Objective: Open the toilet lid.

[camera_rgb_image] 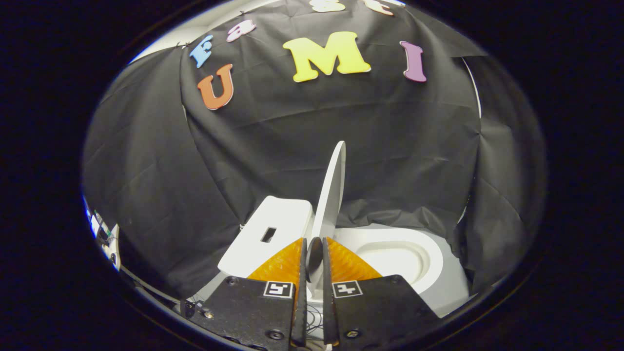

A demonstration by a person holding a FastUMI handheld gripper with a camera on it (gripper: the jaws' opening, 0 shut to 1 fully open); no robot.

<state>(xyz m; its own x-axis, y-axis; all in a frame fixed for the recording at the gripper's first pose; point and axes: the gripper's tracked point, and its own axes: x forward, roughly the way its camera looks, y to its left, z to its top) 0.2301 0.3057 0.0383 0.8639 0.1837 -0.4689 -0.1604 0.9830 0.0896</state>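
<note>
Hidden: my fingers (pixel 336 273) are covering the lid's lower edge, so I am not seeing the hinge or where the lid is joining the toilet.
Cut off: the bowl's near side is running behind my right finger, and the base of the toilet is dropping below what I am seeing.
Hard to make out: small pale items are sitting far off to my left, low against the cloth, and I cannot tell what they are.
Also unclear: some thin wires are showing in the gap between my finger mounts, but I cannot follow where they are leading.
Claw (pixel 314 249): my two fingers are nearly closed, pinching the lid's edge between them, one pad pressing on each face.
Lid (pixel 333 187): it is standing upright, raised off the bowl, seen almost edge-on as a thin white blade rising from my fingertips toward the cloth.
Lid position: it is sitting between the tank on my left and the bowl on my right.
Tank (pixel 268 236): a white block with a dark rectangular slot in its top, lying just left of my fingers.
Bowl (pixel 429 261): white, with the oval opening exposed, lying just ahead and right of my fingers.
Cloth (pixel 146 195): black and creased, hanging behind and around the toilet.
</note>
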